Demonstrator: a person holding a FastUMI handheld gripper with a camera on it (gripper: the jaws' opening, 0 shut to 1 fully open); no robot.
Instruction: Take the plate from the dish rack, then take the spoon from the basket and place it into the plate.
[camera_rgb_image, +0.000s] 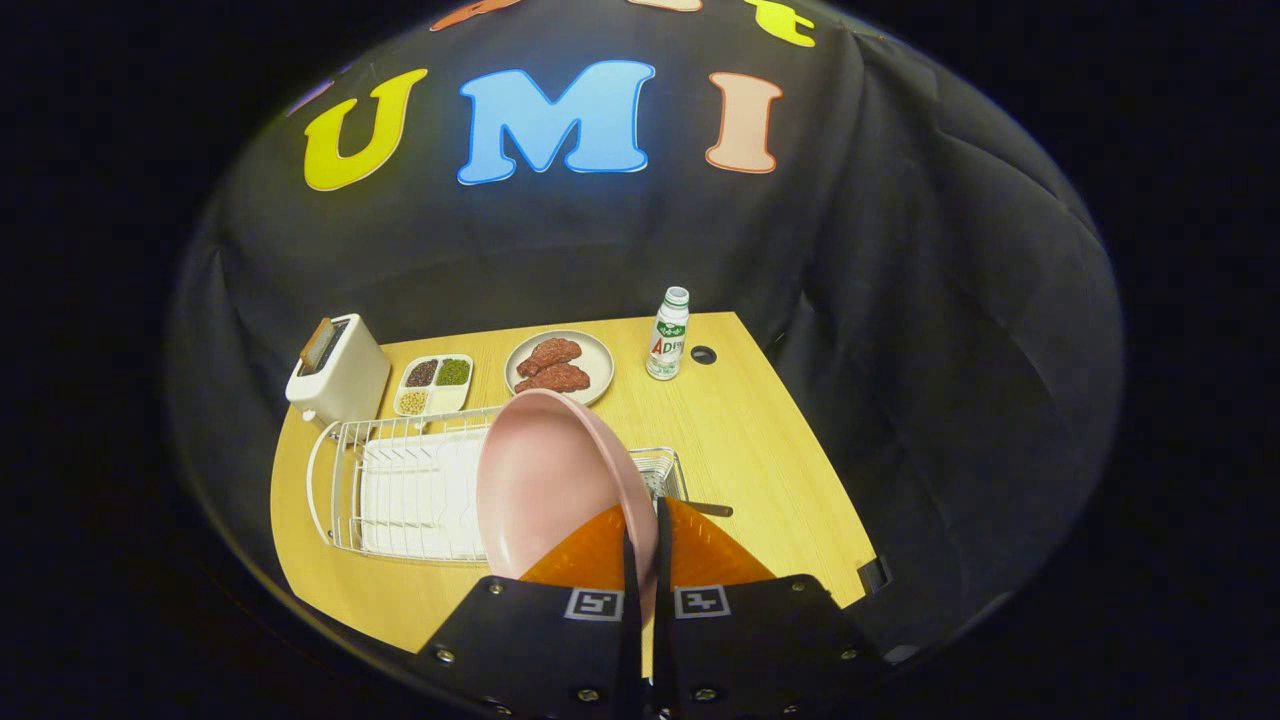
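My gripper (641, 545) is shut on the rim of a pink plate (545, 480), which stands on edge between the orange fingers (590, 555) and is held up above the table. Below and behind the plate lies the white wire dish rack (400, 490) with its white drip tray. The small wire basket (665, 472) hangs at the rack's right end, partly hidden by the plate. A dark spoon handle (708, 509) sticks out of it to the right.
On the wooden table (760, 470) beyond the rack stand a white toaster (338, 372), a divided dish of beans (435, 385), a plate of meat (560, 365) and a small bottle (668, 335). Bare table lies right of the basket.
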